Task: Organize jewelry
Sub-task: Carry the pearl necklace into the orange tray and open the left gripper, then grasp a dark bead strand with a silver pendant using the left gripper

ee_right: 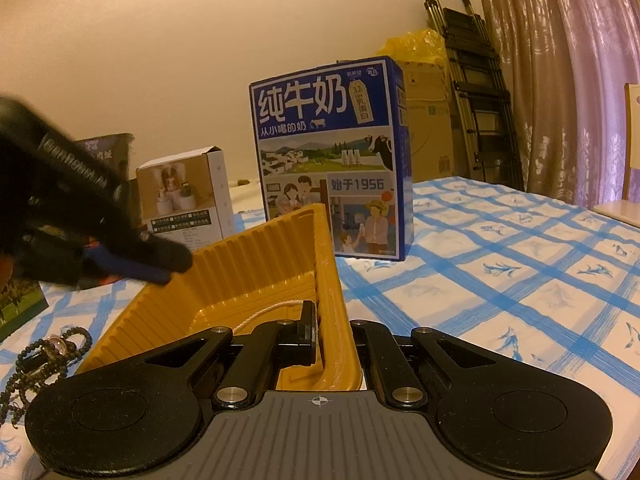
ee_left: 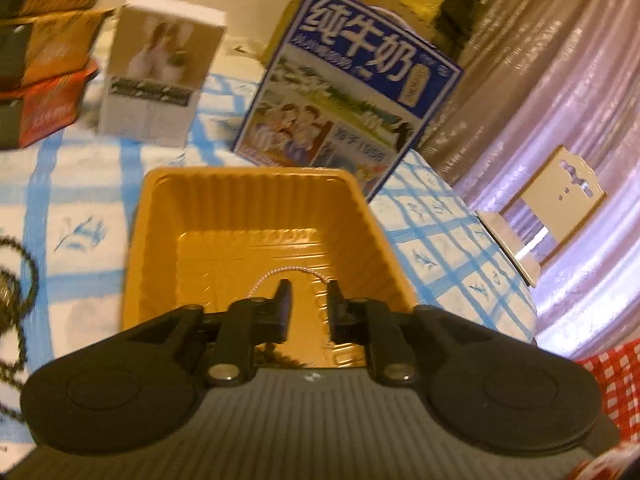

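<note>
Tray (ee_left: pixel 256 216), gold plastic, sits tilted on the table (ee_right: pixel 500 264) with a thin pale chain (ee_left: pixel 280 270) inside. Right hand-held gripper (ee_right: pixel 334 334) clamps its side wall. Left hand-held gripper (ee_left: pixel 308 304) hovers over it, jaws parted, grasping nothing; dark bead strand (ee_right: pixel 44 356) lies beside it.

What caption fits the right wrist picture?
Right gripper clamps the gold tray's wall, tilting it beside the milk box.

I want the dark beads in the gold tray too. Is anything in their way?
Only the gold tray's own ribbed wall stands between the dark beads and its inside, so they must go over it. The left gripper hangs at that rim.
</note>
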A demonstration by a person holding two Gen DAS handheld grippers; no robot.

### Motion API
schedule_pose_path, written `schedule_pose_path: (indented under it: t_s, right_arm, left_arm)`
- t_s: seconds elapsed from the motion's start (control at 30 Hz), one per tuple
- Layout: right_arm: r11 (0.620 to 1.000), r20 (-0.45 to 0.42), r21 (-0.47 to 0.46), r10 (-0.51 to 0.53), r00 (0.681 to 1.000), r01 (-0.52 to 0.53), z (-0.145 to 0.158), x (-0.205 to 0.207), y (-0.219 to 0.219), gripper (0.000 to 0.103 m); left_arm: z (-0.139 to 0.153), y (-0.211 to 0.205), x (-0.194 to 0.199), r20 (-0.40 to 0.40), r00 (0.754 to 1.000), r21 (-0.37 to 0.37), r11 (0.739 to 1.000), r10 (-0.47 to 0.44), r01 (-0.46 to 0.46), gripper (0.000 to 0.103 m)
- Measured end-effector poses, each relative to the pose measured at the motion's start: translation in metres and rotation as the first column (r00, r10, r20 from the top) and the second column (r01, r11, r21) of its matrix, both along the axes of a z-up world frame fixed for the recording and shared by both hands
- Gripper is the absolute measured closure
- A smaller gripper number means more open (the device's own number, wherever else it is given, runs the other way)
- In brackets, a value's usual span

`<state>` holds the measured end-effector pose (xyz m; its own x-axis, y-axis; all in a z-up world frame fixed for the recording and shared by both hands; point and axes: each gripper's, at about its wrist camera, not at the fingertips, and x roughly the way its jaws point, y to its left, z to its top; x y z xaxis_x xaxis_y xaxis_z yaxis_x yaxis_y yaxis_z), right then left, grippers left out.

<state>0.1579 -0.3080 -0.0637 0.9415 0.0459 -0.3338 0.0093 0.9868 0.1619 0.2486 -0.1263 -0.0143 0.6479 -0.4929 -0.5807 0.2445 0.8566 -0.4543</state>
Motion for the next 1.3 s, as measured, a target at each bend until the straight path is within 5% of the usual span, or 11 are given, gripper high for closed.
schedule_pose_path:
  t_s: [0.37, 0.53, 0.9, 1.3]
  right_arm:
    - [1.0, -0.003, -0.002, 0.0, 1.0, 0.0, -0.001, 0.0, -0.002, 0.098]
    - [1.0, -0.006, -0.002, 0.0, 1.0, 0.0, -0.003, 0.0, -0.004, 0.098]
    - [1.0, -0.006, -0.002, -0.001, 1.0, 0.0, -0.003, 0.0, -0.004, 0.098]
    - [1.0, -0.007, -0.005, -0.002, 1.0, 0.002, -0.003, -0.001, -0.005, 0.098]
  left_arm:
    - [-0.011, 0.054, -0.05, 0.051, 0.98, 0.121, 0.972, 0.195, -0.199, 0.08]
    - [-0.022, 0.082, -0.068, 0.052, 0.969, 0.238, 0.94, 0.24, -0.246, 0.079]
    - [-0.041, 0.122, -0.097, 0.041, 0.958, 0.397, 0.876, 0.282, -0.275, 0.079]
    - [-0.045, 0.147, -0.107, 0.058, 0.951, 0.469, 0.832, 0.305, -0.296, 0.078]
